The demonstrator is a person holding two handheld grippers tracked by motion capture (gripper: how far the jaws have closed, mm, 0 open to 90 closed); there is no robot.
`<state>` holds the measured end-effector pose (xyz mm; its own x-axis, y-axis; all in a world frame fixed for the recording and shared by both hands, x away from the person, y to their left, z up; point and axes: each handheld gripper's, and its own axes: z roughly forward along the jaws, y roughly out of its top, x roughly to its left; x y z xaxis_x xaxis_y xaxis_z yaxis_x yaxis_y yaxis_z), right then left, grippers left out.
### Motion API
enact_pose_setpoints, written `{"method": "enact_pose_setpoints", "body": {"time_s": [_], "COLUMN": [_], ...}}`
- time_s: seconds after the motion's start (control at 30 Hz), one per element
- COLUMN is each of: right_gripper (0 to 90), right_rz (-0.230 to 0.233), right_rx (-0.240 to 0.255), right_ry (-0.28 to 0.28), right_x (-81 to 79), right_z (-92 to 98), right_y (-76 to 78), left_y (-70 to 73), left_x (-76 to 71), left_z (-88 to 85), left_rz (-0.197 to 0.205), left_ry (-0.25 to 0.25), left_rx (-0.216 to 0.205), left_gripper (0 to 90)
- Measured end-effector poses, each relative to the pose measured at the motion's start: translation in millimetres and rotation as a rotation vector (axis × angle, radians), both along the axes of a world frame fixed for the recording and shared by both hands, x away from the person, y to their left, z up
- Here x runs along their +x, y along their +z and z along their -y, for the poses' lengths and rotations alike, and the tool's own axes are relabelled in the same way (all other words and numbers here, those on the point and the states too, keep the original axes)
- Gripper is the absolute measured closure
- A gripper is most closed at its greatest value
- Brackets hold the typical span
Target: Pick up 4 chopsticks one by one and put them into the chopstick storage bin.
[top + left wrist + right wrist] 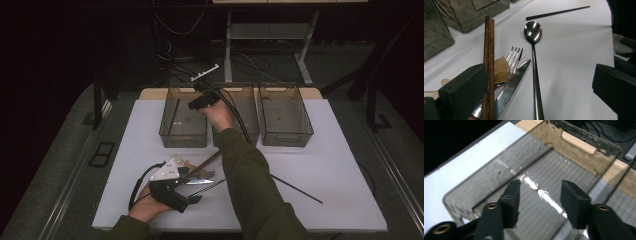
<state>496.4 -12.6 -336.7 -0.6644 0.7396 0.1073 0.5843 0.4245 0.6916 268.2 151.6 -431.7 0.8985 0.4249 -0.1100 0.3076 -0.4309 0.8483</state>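
High view: R gripper (199, 103) held over the left bin (183, 118) of three smoky clear bins at the far edge of the white mat (320, 165), tip just above/inside its right side. Middle bin (242, 114) partly hidden by the R hand and cable, right bin (284, 114) stands beside it. A thin dark stick-like item lies inside the left bin along its left wall; can't tell what it is. L gripper (192, 196) sits low at the near-left of the mat, tip pointing right at the cutlery pile: brown chopsticks (202, 166), knife (199, 182), fork tines just above it. One black chopstick (296, 189) lies apart to the right, past the R sleeve.

L gripper view: jaws stand wide open, nothing clamped. Left pad sits against the brown chopsticks (488, 57), w/ fork (514, 57) and knife (510, 86) fanned beside them. Spoon (534, 50) lies between the jaws, bowl away from cam, touching neither pad. Pale translucent lump (499, 70) rests on the fork. Black chopstick (557, 12) far off near bin corners.

R gripper view: jaws part open, nothing between them. Looking down into left bin (579, 143), ribbed floor w/ glare right under the tips, handle slot in the far wall. Mat to the left of bin.
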Motion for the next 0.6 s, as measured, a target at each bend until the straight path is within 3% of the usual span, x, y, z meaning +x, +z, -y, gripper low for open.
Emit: {"method": "enact_pose_setpoints", "body": {"time_s": [0.13, 0.23, 0.6], "right_gripper": [45.8, 41.3, 34.9], "right_rz": [0.017, 0.034, 0.089], "right_rx": [0.046, 0.030, 0.076], "right_ry": [0.007, 0.035, 0.128], "right_x": [-7.8, -15.2, -46.8], "right_z": [18.1, 29.4, 73.7], "right_y": [2.9, 4.2, 11.0], "left_y": [0.6, 0.4, 0.2], "left_x": [-1.1, -1.1, -1.8], "left_z": [-0.5, -0.8, -2.4], "left_rz": [0.000, 0.000, -0.002], "left_ry": [0.000, 0.000, -0.001], "left_rx": [-0.009, -0.010, -0.011], "left_gripper": [0.0, 0.0, 0.0]}}
